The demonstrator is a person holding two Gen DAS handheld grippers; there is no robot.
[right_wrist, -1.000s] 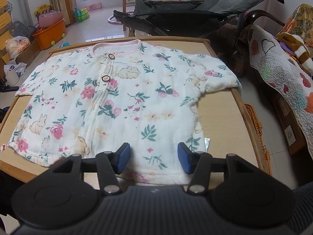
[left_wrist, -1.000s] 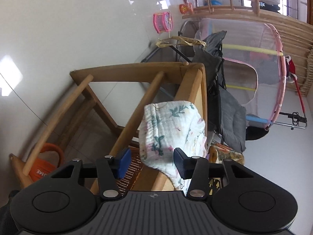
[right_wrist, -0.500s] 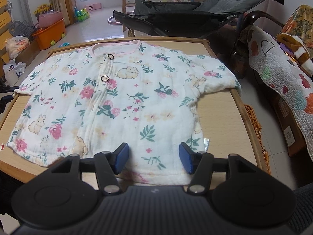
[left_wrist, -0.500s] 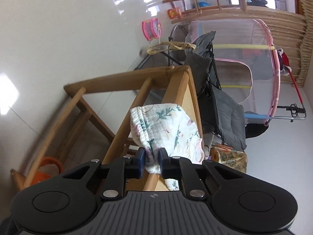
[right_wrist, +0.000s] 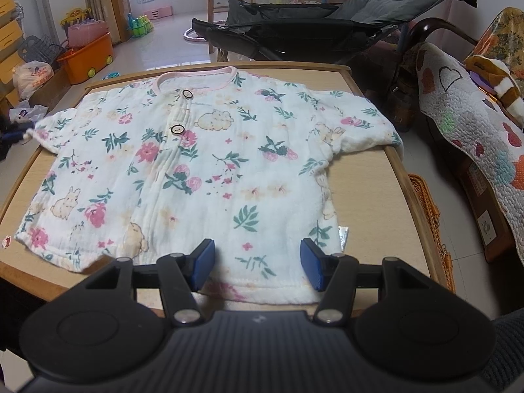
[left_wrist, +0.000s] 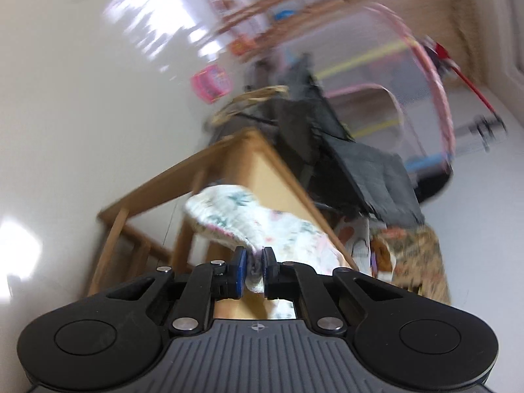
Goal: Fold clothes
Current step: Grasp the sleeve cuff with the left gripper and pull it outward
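My left gripper has its jaws closing on the cuff of the shirt's sleeve, the cloth bunched between the blue pads; that view is smeared with blur, so little else there is sharp. The sleeve arches up from the pads toward the middle of the frame, over the corner of the wooden table. Beyond it, right of centre, a dark grey stroller crowds the table's far edge, with a pink-rimmed mesh playpen behind.

My right gripper hangs with its jaws apart above the shirt's bottom hem, a pad on either side of the cloth but not pressing it. The shirt lies spread flat, buttons up, pink collar toward the top of the frame, covering most of the table. Close on the right a quilted blanket drapes over a chair (hearts and patches on it), and a wicker basket sits just beside the table's right edge. An orange bin stands on the floor at upper left.
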